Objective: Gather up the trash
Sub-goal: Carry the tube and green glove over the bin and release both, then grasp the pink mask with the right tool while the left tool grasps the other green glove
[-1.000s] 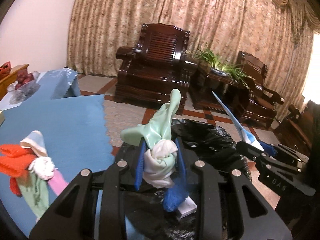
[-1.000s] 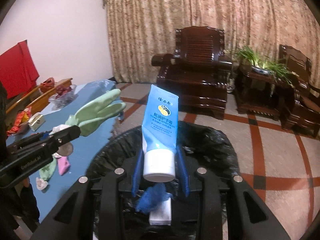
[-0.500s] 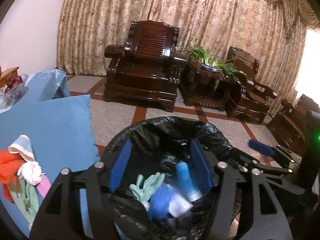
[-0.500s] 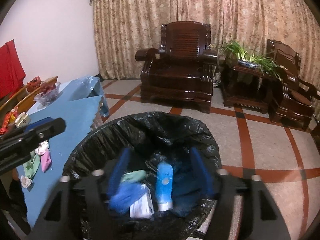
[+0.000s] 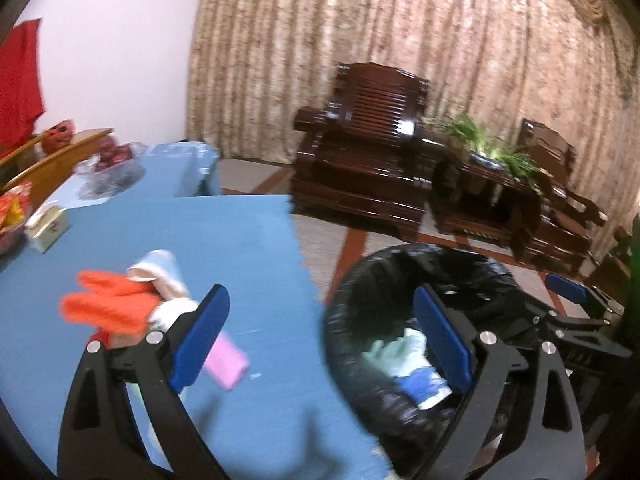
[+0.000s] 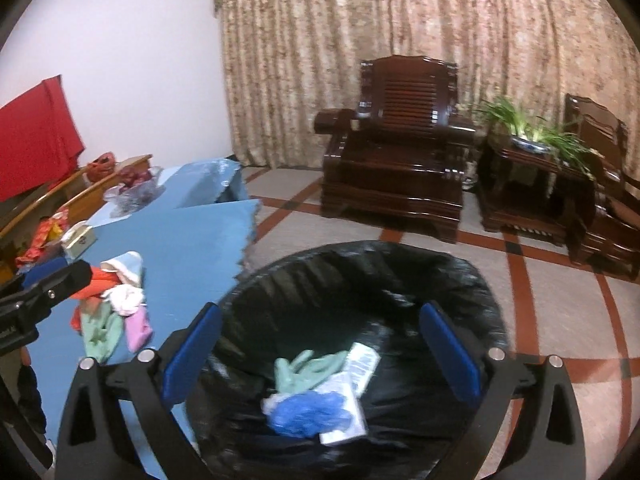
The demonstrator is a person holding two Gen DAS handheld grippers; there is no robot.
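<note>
Right gripper (image 6: pixel 320 344): jaws wide apart, nothing between them, held over the black-lined trash bin (image 6: pixel 472 280). Inside the bin: blue crumpled glove (image 6: pixel 308 414), pale green rubber glove (image 6: pixel 308 368), white-and-blue tube (image 6: pixel 362 362).

Left gripper (image 5: pixel 320 340): jaws spread, empty, straddling the bin's rim and the edge of the blue table (image 5: pixel 248 248). On the table beside its left finger: orange glove (image 5: pixel 104 310), pink item (image 5: pixel 226 362), pale blue cloth (image 5: pixel 160 270). Beyond: small box (image 5: pixel 47 227); dark wooden armchair (image 6: pixel 400 168) against the curtain (image 6: pixel 360 24).

Open bin mouth (image 6: pixel 472 276) beside glove pile (image 6: pixel 116 304)
</note>
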